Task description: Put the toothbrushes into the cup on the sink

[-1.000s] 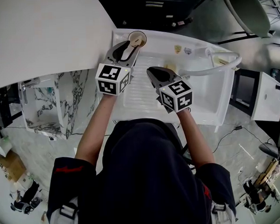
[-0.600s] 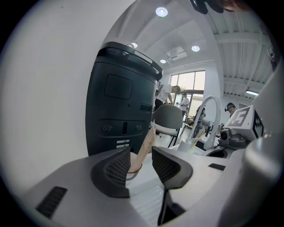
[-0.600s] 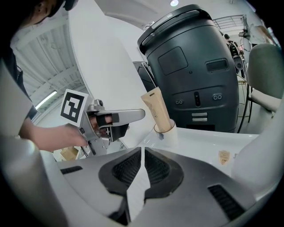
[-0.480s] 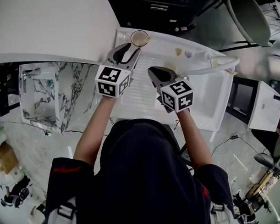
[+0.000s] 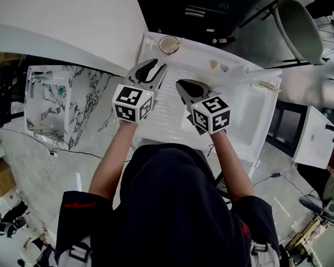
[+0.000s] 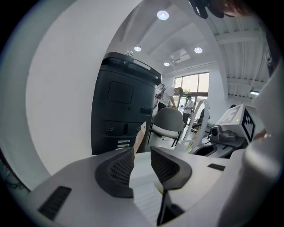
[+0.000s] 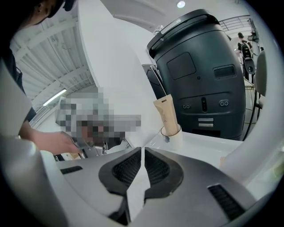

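White sink (image 5: 244,114), cup (image 5: 168,45) at its far corner. Left gripper (image 5: 158,65) stands empty, its jaws apart but just narrowing. Right gripper (image 5: 179,84) is closed on nothing. It looks like a pause between placements; next comes finding a toothbrush.

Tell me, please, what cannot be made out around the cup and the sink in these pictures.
- Cup contents: head view, too small; right gripper view shows only a tan tube rising from it, the cup's wall hiding the rest.
- Sink front edge: head view, behind the person's head.
- Small items on its back ledge: head view, too small to name.
- Toothbrushes: none recognisable in any view.
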`<state>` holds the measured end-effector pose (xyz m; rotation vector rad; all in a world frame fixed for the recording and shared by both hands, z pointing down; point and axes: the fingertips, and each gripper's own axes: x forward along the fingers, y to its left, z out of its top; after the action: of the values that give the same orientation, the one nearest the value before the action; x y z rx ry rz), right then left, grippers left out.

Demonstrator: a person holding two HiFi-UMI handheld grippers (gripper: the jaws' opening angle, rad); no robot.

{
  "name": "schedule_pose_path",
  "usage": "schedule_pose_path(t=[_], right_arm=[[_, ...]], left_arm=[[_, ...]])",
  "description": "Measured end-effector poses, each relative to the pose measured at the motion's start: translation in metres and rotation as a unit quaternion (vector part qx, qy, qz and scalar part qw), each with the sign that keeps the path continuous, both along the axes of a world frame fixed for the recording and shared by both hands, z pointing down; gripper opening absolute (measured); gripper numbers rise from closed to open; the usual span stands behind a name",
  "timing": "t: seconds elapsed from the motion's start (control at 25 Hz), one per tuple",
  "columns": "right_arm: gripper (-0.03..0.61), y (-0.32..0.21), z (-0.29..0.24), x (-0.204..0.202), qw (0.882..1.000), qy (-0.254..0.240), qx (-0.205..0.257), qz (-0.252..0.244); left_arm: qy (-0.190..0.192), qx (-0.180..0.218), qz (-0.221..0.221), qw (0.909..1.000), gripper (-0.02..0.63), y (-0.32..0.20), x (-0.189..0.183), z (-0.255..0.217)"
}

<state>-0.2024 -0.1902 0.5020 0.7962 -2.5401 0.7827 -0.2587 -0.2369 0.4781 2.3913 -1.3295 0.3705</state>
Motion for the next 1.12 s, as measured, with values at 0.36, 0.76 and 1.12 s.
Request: schedule_pose_path(t=[0.36,0.76,1.12], right_arm=[[0.046,0.013,-0.014,0.008,0.999,-0.011,0.027,-0.037],[0.046,0.021,-0.021,0.015,0.997,-0.01,0.051,-0.064],[0.046,0.031,-0.03,0.016,0.996,-0.01,0.064,-0.054]], left_arm=[[-0.014,0.022,-0.035,0.999,0.055,0.036,0.011,-0.007],[-0.012,0.04,-0.052,0.9978,0.028,0.069,0.023,-0.02],[-0.008,0.04,-0.027,0.9988,0.018,0.089,0.028,-0.023]])
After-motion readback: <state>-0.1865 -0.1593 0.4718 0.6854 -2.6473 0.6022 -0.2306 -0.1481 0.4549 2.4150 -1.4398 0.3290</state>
